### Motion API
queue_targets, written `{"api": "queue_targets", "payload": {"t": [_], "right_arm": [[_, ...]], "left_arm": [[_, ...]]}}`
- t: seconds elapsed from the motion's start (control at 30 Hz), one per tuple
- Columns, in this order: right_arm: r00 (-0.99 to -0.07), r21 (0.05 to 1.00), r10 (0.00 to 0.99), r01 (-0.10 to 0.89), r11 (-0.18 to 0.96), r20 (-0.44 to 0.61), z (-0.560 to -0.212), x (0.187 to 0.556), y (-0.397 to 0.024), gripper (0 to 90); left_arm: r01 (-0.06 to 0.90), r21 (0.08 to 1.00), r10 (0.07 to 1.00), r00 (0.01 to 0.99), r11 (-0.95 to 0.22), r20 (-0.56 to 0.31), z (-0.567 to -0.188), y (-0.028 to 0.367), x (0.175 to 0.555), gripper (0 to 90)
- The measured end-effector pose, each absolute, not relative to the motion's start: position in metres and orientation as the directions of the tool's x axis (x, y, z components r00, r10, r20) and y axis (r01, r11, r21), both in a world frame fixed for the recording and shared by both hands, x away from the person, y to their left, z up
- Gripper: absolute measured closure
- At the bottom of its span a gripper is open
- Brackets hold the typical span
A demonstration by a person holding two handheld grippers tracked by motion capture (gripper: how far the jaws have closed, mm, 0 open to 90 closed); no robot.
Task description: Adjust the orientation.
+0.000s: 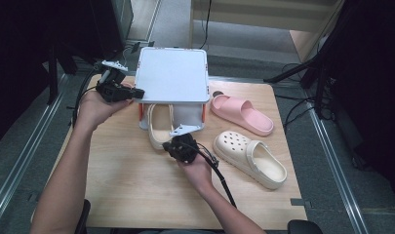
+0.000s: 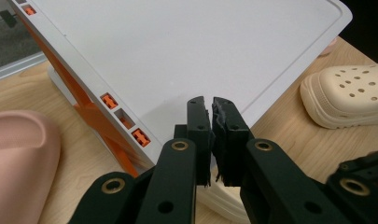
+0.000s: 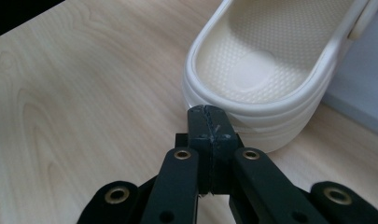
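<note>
A pale wooden table (image 1: pixel 131 180) stands on grey carpet with dark equipment at both sides. At its far edge sits a white two-tier shoe rack with orange brackets (image 1: pixel 171 75). A cream rubber clog (image 1: pixel 159 126) lies half under the rack's lower shelf, long axis running from far edge to near edge, heel toward the near edge. The right gripper (image 3: pixel 207 122), jaws pressed together and empty, touches that heel. The left gripper (image 2: pixel 211 112), jaws nearly closed and empty, rests against the rack's left side. A second cream perforated clog (image 1: pixel 251 158) and a pink slide sandal (image 1: pixel 241 113) lie near the right edge.
</note>
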State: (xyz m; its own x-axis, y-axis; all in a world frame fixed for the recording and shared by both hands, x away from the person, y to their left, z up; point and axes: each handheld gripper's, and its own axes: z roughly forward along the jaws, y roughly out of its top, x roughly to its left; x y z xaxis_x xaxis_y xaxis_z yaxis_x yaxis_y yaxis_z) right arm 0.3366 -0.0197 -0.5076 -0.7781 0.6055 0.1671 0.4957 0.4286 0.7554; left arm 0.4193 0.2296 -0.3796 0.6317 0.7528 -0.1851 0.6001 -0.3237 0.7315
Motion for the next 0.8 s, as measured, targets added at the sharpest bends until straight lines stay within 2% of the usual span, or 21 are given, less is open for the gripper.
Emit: {"api": "queue_targets", "payload": {"t": [0.27, 0.8], "right_arm": [[-0.78, 0.767, 0.613, 0.469, 0.438, 0.127, -0.508, 0.359, 0.002, 90.0], [-0.754, 0.778, 0.641, 0.486, 0.399, 0.143, -0.511, 0.397, 0.024, 90.0]], "left_arm": [[0.599, 0.733, 0.754, 0.631, -0.323, -0.184, -0.38, 0.229, 0.419, 85.7], [0.601, 0.734, 0.752, 0.631, -0.316, -0.193, -0.38, 0.229, 0.419, 85.6]]}}
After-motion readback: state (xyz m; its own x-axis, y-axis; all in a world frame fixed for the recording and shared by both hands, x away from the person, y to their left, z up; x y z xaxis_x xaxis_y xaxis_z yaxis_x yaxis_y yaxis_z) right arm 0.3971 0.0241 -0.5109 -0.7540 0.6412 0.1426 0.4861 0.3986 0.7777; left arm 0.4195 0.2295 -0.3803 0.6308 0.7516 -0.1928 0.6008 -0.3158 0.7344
